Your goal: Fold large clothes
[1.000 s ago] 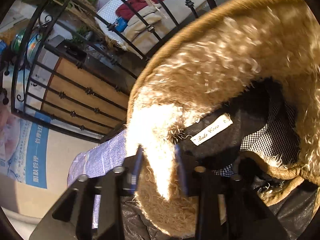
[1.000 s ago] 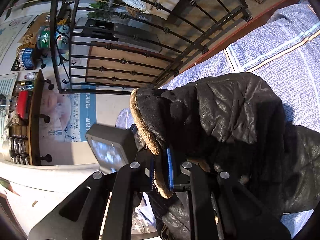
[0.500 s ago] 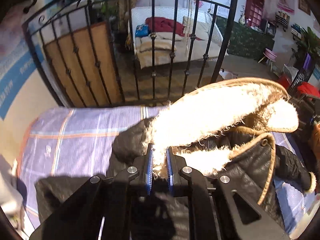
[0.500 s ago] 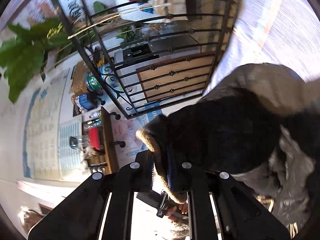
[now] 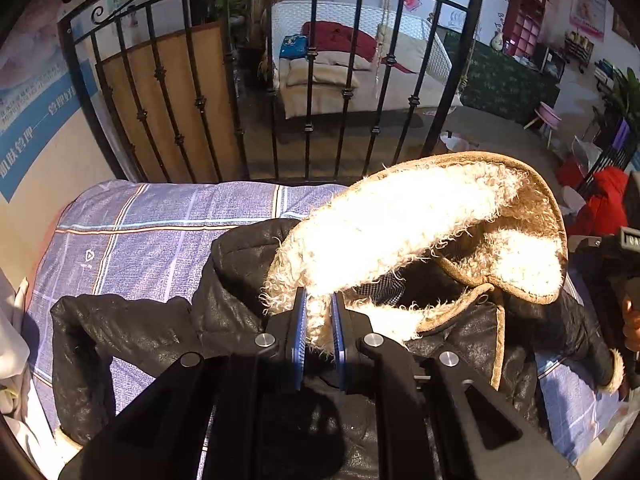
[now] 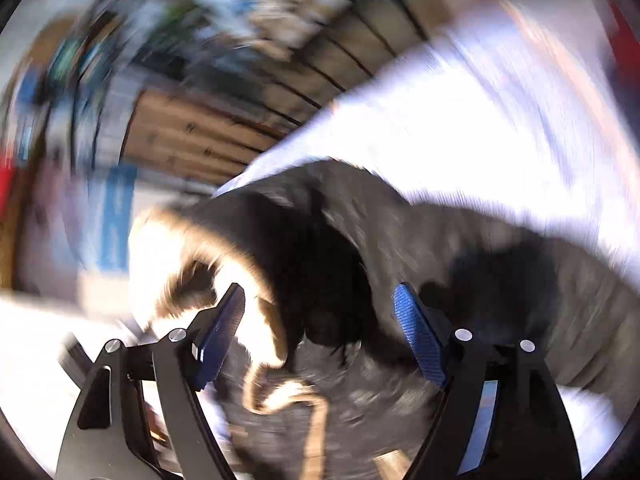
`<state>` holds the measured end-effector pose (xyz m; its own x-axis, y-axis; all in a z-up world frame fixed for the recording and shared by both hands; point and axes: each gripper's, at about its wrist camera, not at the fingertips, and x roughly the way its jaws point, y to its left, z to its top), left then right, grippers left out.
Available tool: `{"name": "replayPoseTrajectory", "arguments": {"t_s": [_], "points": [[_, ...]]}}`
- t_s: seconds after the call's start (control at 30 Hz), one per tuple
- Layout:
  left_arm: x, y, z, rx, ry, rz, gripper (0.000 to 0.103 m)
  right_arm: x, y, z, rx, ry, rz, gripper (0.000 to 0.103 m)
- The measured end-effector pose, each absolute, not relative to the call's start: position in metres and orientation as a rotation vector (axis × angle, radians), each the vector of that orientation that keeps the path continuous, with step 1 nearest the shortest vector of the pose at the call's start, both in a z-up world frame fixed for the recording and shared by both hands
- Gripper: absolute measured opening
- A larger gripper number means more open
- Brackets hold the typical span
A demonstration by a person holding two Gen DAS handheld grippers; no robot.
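The left claw [image 5: 319, 322] has its blue pads pressed onto the fleece collar [image 5: 404, 224] of the black coat [image 5: 168, 332], pinching the pale, curly edge and holding it up off the bed [image 5: 160, 232]. From that grip the collar arches up toward two o'clock, sunlit and almost white on its inner face, with a tan border running round the rim. Under the arch a bit of checked lining [image 5: 380, 290] shows inside the neck. The rest of the coat lies spread across the bed's blue plaid cover, one sleeve trailing out to eight o'clock and the other reaching toward four o'clock, where a fleecy cuff [image 5: 616, 372] ends it.

The right claw [image 6: 320, 312] stands spread wide, its two blue pads well apart with nothing between them. That view is badly smeared by motion, yet the dark coat [image 6: 460, 248] and a bright strip of fleece trim [image 6: 256, 300] can be made out just beyond the fingers, with the pale bed cover [image 6: 460, 120] behind.

Past the bed at twelve o'clock rises a black iron railing [image 5: 308, 80]. Through its bars, a white bed [image 5: 352, 32] carries a red garment [image 5: 340, 38] and folded beige bedding [image 5: 324, 76]. At one o'clock a red shelf unit [image 5: 524, 20] stands against the far wall, its compartments too small to read. A blue and white poster [image 5: 36, 112] hangs at ten o'clock.
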<state>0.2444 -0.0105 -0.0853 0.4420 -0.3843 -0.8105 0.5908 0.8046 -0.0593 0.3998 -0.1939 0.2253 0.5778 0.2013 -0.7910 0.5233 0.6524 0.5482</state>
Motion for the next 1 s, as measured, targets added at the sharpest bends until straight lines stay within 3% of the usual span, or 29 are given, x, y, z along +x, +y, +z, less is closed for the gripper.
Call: {"name": "replayPoseTrajectory", "arguments": {"t_s": [0.13,0.3,0.33,0.37,0.4,0.43,0.57,0.8,0.93,1.0], "points": [[0.246,-0.004,-0.089,0.241,0.941,-0.606,0.012,0.443,-0.171,0.255,0.544,0.973,-0.145,0.078],[0.242,-0.002,-0.083,0.227,0.936,-0.602,0.012,0.504,-0.151,0.240,0.330,1.087,-0.039,0.077],[0.242,-0.001,-0.081,0.226,0.936,-0.600,0.012,0.512,-0.149,0.237,0.311,1.103,-0.037,0.063],[0.244,0.000,-0.081,0.228,0.936,-0.594,0.012,0.516,-0.150,0.233,0.354,1.121,0.000,0.046],[0.245,0.002,-0.082,0.231,0.935,-0.588,0.012,0.518,-0.152,0.233,0.427,1.138,0.030,0.020],[0.248,0.004,-0.082,0.234,0.934,-0.582,0.012,0.518,-0.157,0.235,0.542,1.146,0.082,0.015],[0.263,0.026,-0.084,0.212,0.944,-0.536,0.012,0.501,-0.145,0.244,0.821,1.189,0.366,0.012],[0.273,0.052,-0.077,0.149,0.945,-0.566,0.012,0.461,-0.133,0.212,1.759,0.797,0.883,0.011],[0.276,0.067,-0.069,0.056,0.956,-0.576,0.012,0.441,-0.141,0.177,2.001,0.553,0.795,0.011],[0.281,0.064,-0.078,0.067,0.988,-0.558,0.012,0.425,-0.152,0.142,2.082,0.627,0.529,0.012]]}}
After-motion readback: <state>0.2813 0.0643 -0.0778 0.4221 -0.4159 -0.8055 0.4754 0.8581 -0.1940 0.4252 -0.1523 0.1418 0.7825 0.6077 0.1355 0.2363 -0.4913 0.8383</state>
